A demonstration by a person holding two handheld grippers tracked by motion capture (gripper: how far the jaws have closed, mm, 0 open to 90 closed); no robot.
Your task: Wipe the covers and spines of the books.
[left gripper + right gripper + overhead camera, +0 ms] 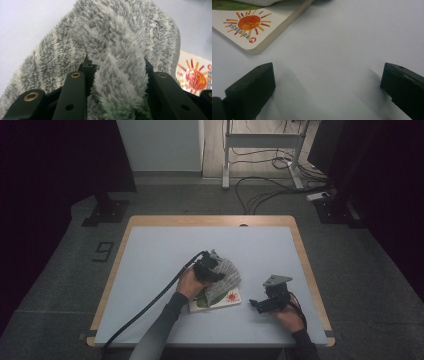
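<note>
Left tongs [214, 269]: left of the bench's middle, borne by the person's left hand [189, 282], a black cable trailing back to the near-left edge. The jaws are closed on a thick fold of the towel; in the left gripper view the fleece bulges up between the two black jaws and fills the gap.

Towel [117, 37]: fluffy, grey and off-white in stripes, bunched in a heap near the bench's centre. Its near part drapes over the far half of the book, and the rest spreads onto the bench surface behind it.

Book [226, 299]: lies flat just under and in front of the towel, a white cover with an orange-red sun in its right corner and green along the left. In the right gripper view its rounded corner and page edges show at upper left.

Right tongs [260, 305]: to the right of the book and apart from it, held low near the bench's front by the right hand [287, 316]. The jaws stand wide, with nothing but bare surface between them.

Bench [150, 270]: pale grey top with a wooden rim.
</note>
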